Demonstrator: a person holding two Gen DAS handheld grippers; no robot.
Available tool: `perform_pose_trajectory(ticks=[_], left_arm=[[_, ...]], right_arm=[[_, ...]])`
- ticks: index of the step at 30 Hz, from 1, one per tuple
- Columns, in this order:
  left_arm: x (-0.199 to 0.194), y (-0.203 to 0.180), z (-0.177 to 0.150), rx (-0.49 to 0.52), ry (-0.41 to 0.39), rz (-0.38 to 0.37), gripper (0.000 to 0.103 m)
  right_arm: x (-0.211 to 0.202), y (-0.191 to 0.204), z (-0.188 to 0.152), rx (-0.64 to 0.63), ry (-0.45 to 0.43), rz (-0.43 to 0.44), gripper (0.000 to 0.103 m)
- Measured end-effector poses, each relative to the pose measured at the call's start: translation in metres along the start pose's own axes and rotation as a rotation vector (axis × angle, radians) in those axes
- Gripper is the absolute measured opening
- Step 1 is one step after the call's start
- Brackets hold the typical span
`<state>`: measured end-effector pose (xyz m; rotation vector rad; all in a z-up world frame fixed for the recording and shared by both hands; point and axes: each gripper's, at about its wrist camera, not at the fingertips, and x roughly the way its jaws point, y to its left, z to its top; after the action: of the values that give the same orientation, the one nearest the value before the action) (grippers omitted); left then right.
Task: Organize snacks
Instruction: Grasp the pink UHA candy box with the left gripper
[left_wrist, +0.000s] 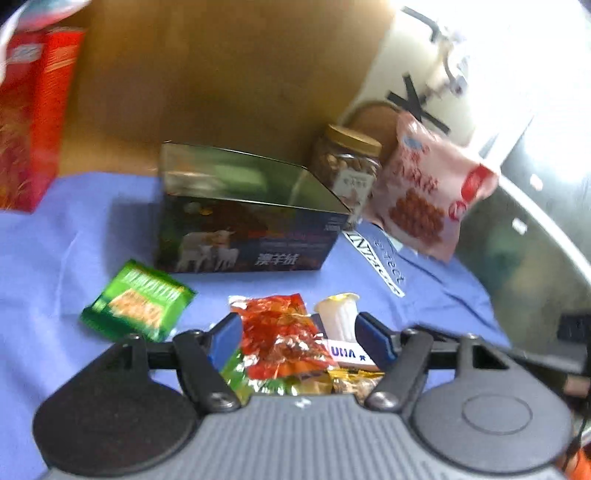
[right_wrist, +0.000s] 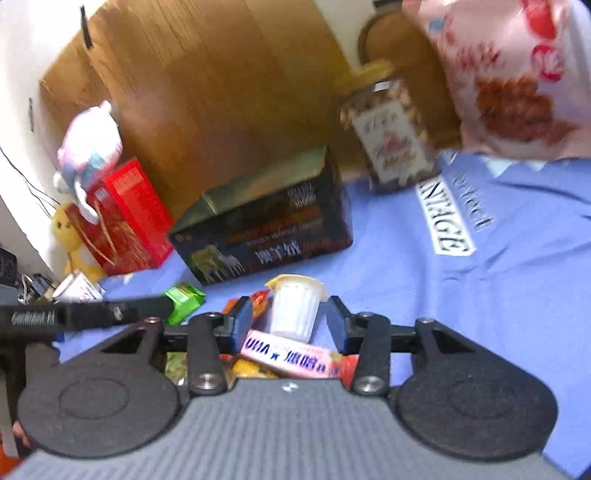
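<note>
Fingers on both grippers stand apart with nothing clamped between them. The left gripper hangs low over a pile of snacks on the blue cloth that covers the worktop, and its blue pads sit on either side of a crinkled red foil packet. Just right of that packet stands a small white jelly cup with a yellow lid, and below it lies a pink bar wrapper with blue letters. A green cracker packet lies flat on the cloth, left of the pile and a little apart from it.

The right gripper points at the same pile from the other side; its pads flank the jelly cup, not touching it as far as the blur lets me tell, with the pink bar wrapper lying across just beneath.

Behind the pile an open dark box printed with sheep stands on the cloth. Right of the box stands a jar of nuts with a gold lid, and a pink snack bag leans upright beside it. A red carton stands at the far left, and in the right wrist view a pink and white plush toy rests on top of it. A cardboard sheet rises at the back.
</note>
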<state>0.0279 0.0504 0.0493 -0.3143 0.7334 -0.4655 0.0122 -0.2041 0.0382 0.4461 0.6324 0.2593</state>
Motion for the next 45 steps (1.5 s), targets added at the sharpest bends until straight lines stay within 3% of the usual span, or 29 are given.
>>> perform_pose_trajectory(ticks=[7,14,20,24,30,34,38,40,43,45], left_arm=[[-0.021,-0.006,-0.036,-0.084,0.006,0.001,0.069],[-0.059,-0.012,-0.077,-0.091,0.004,0.028,0.069],[-0.063,-0.021,-0.095,-0.065,0.035,0.0,0.069],[-0.049,-0.035,-0.087,-0.046,0.045,-0.05,0.066],[-0.004,-0.047,-0.062,-0.09,0.105,-0.112,0.066],[0.033,-0.043,-0.048,-0.126,0.145,-0.054,0.066],[0.054,-0.017,-0.03,-0.238,0.146,-0.063,0.068],[0.061,-0.009,-0.025,-0.283,0.135,-0.052,0.068],[0.062,-0.011,-0.022,-0.278,0.137,-0.071,0.068],[0.063,-0.02,-0.021,-0.25,0.142,-0.08,0.068]], right_arm=[[-0.041,-0.001,-0.041,0.043,0.006,-0.018,0.052],[-0.068,-0.005,-0.089,0.097,0.018,0.022,0.052],[-0.064,-0.003,-0.099,0.079,0.018,0.06,0.052],[-0.06,-0.003,-0.087,0.018,0.013,0.072,0.051],[-0.052,-0.01,-0.056,-0.171,-0.015,-0.038,0.051],[-0.026,-0.018,-0.04,-0.28,0.024,-0.064,0.051],[0.0,-0.012,-0.034,-0.399,0.071,-0.052,0.051],[0.011,-0.009,-0.035,-0.439,0.108,-0.036,0.037],[0.006,-0.007,-0.039,-0.488,0.109,-0.028,0.03],[-0.007,-0.012,-0.038,-0.447,0.116,0.008,0.029]])
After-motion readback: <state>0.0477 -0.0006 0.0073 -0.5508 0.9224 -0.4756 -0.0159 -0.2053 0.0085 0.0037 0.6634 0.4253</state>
